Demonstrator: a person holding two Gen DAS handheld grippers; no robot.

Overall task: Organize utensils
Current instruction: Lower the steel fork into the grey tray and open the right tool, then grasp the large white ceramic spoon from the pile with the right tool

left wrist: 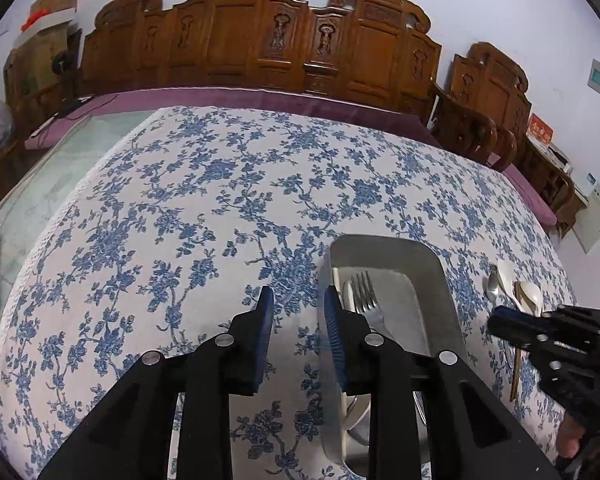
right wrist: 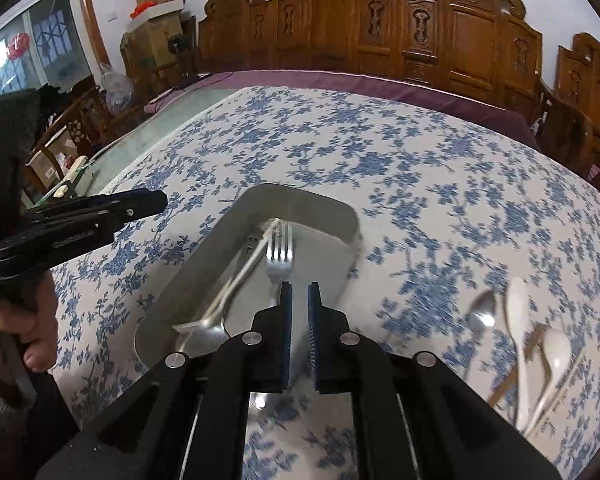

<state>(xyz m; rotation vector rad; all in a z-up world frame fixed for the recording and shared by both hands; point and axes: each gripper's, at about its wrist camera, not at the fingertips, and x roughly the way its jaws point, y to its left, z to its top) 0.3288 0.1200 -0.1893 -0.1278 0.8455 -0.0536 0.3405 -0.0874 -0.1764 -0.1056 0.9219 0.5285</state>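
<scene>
While cloth covers the table [left wrist: 180, 208]:
Tray [right wrist: 204, 256]: grey, rounded; steel fork [right wrist: 279, 252] inside.
Left gripper [left wrist: 298, 300]: ribbed fingers spread, empty.
Right gripper [right wrist: 300, 292]: fingers pressed nearly together, empty.

A tray [right wrist: 204, 264] sits on the tablecloth [right wrist: 380, 160] that covers the table, toward its near side. In the tray lie a fork [right wrist: 280, 256], tines toward the far end, and left of it a spoon [right wrist: 212, 316] set slantwise. Right of the tray, apart from it, a metal spoon [right wrist: 482, 312] and two ladle-shaped spoons [right wrist: 516, 308] lie on the cloth. Beyond the far edge stands a bench [right wrist: 380, 40].
</scene>
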